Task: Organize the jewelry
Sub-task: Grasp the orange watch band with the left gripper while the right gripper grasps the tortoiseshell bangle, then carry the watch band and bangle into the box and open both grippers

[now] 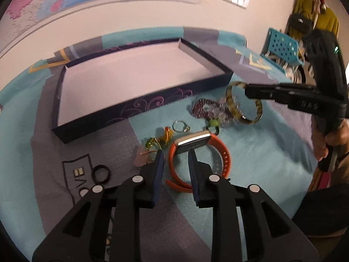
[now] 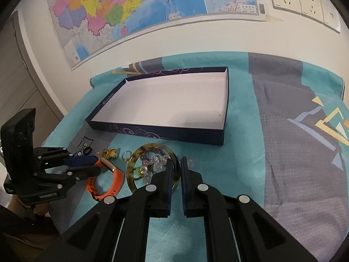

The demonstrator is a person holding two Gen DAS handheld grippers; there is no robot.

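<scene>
A shallow cardboard box (image 2: 174, 134) is dark navy outside with pale purple swirls, plain white inside. The smartwatch (image 1: 192, 144) has an orange strap and silver case. A bangle (image 2: 133, 163) is mottled yellow-brown tortoiseshell. The cloth (image 2: 283, 152) over the tabletop is teal and grey with yellow triangles. A wall map (image 2: 130, 11) shows pink, yellow, green and blue.
</scene>
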